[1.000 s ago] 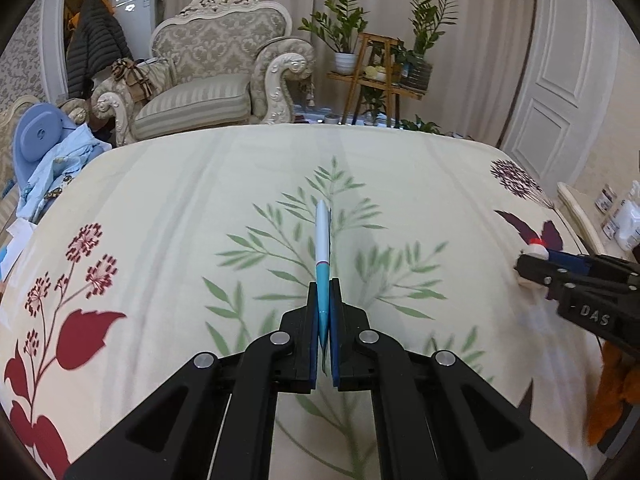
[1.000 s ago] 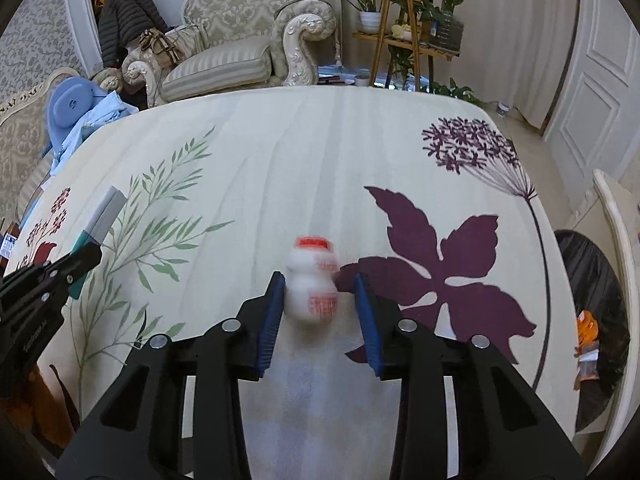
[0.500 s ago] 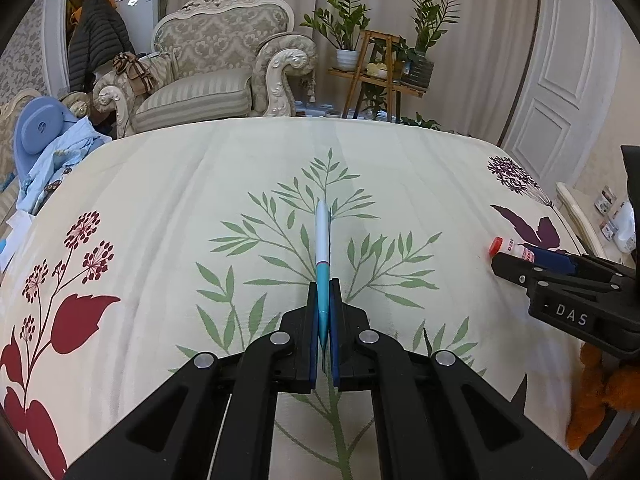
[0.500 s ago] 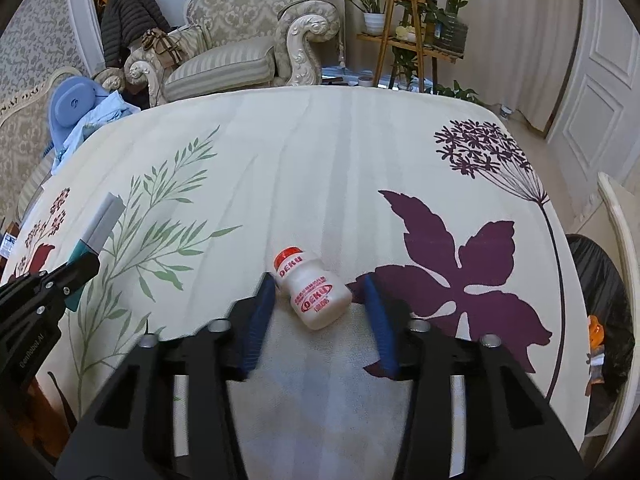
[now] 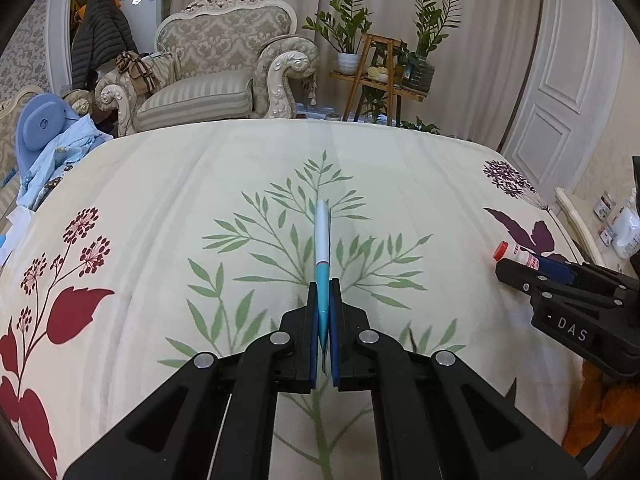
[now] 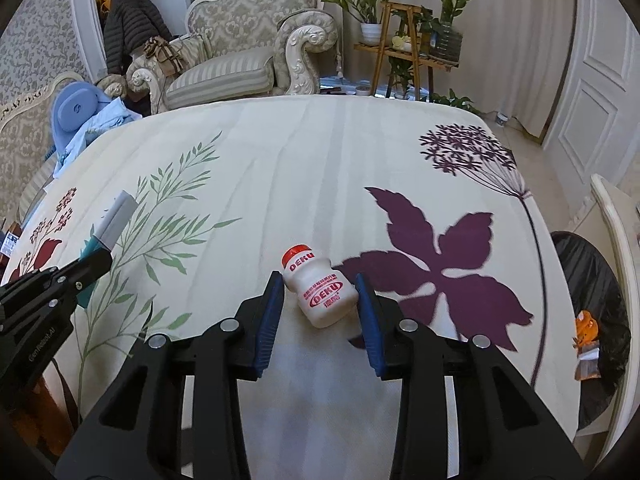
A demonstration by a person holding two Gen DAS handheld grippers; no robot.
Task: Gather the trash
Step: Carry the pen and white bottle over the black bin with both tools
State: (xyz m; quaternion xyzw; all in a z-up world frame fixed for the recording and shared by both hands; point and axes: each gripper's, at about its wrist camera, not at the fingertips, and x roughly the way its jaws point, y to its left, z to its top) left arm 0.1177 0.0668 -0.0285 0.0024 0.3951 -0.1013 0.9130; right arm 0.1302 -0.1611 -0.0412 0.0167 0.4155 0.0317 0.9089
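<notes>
- Left claw (image 5: 323, 304) points level across the bed (image 5: 200, 168), its blue-padded black jaws clenched on a pen (image 5: 322, 248).
- Pen is slim and straight, teal at the gripped end and pale silver toward the tip, and juts forward from the jaws over the green leaf print at the middle of the bed.
- Right claw (image 6: 318, 292) is tilted down toward the bed near the right edge, jaws spread wide and released.
- Bottle (image 6: 318, 290) lies on its side between those jaws, on the cover beside the purple leaf print; it is small, squat, white plastic with a red cap and red "DEKU" lettering, cap pointing away and to the left.
- Left pad (image 6: 270, 312) sits just beside the bottle's shoulder, possibly touching; the right pad stands just apart from its base.
- Bed cover is cream cloth, faintly striped, printed with green, red and purple plants.
- Black bin (image 6: 592, 320) stands off the right edge of the bed, with orange scraps inside.
</notes>
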